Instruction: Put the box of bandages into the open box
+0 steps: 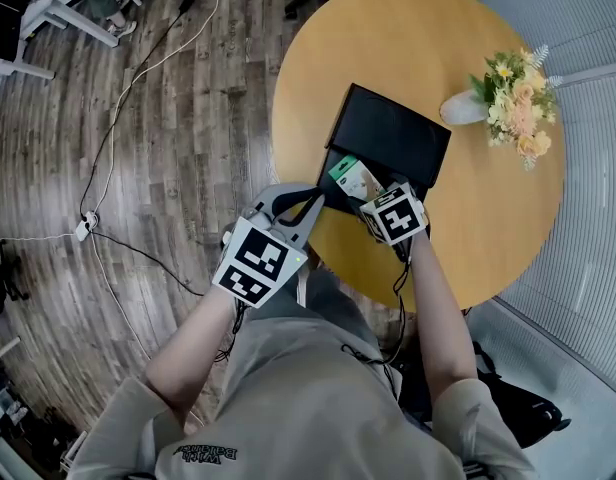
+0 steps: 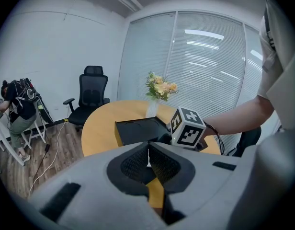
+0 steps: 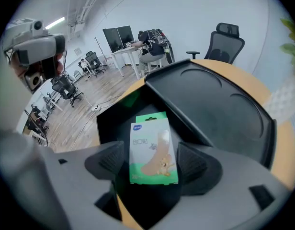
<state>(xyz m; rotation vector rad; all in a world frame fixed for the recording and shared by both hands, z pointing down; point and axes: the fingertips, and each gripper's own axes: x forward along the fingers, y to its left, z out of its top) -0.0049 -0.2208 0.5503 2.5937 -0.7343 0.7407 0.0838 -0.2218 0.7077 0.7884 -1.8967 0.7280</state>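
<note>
Box of bandages (image 1: pixel 353 180) lies over the black open box's (image 1: pixel 393 133) tray, dead ahead of the right tool (image 3: pixel 151 163). Its long axis runs along the parted jaws, with a sliver of gap on one side. Left tool (image 2: pixel 148 153) is closed, empty and farther off.

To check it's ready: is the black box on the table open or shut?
Open: the black box has its lid swung back, dark inside showing behind the bandage box.

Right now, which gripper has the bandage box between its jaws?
The right gripper: the bandage box lies between its parted jaws. The left gripper is shut and empty.
</note>
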